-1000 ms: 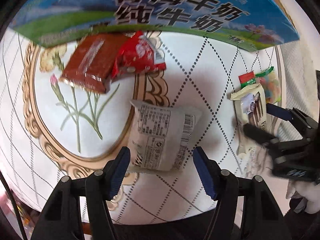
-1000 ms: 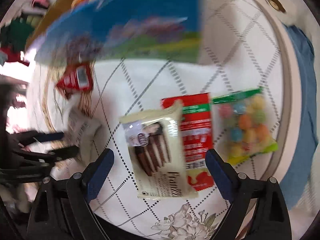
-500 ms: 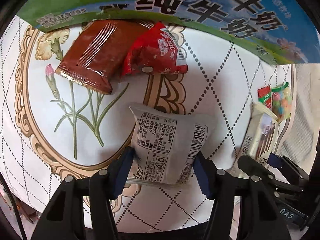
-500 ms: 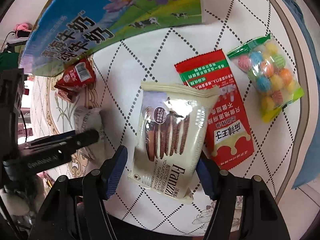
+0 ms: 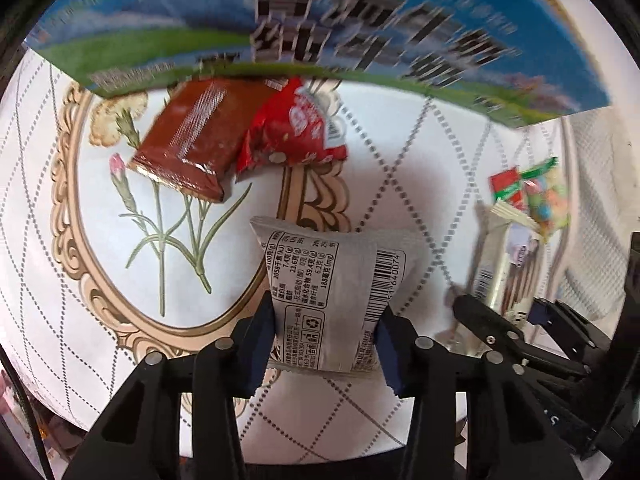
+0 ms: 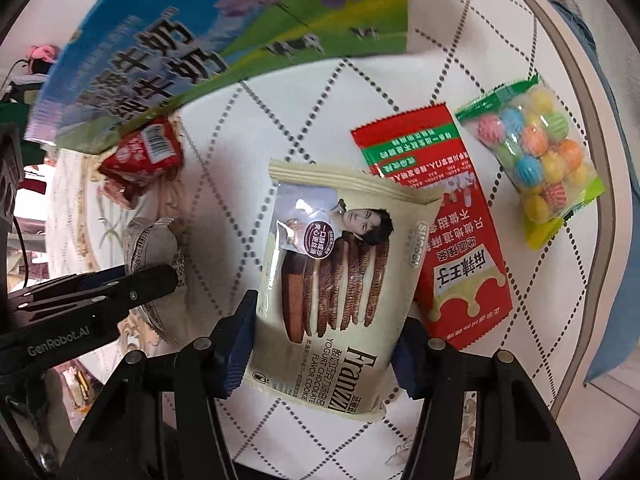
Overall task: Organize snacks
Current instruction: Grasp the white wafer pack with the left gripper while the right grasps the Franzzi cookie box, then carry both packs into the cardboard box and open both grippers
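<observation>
While its jaws had just been closing, the left gripper point(image 5: 326, 332) clamped a grey packet point(image 5: 332, 292), right gripper point(image 6: 326, 338) pinched shut on a cookie bag point(image 6: 336, 280), red sachet point(image 6: 460, 248) beside it, candy bag point(image 6: 536, 160) near the table point(image 6: 280, 152) edge, milk carton point(image 5: 280, 28) behind.

Colour rundown: the tablecloth point(image 6: 460, 40) is white with a dotted grey diamond grid, plus a tan scrolled oval frame with green-stemmed pink and cream flowers. The milk carton box point(image 5: 192, 28) is bright blue sky over a green meadow, black lettering, purple flowers and tiny black-and-white cows. Grey snack packet point(image 5: 332, 280) has black print and a barcode. Cookie pack point(image 6: 332, 292) is cream with dark brown and white sandwich cookies. Red sachet point(image 6: 452, 240) has a green band, white text and a cream splash. Candy bag point(image 6: 536, 156) is clear, lime-green edged, full of pastel striped balls. Brown wrapper point(image 5: 188, 136), shiny; red pouch point(image 5: 296, 128) beside it. Gripper pads are blue on black.
</observation>
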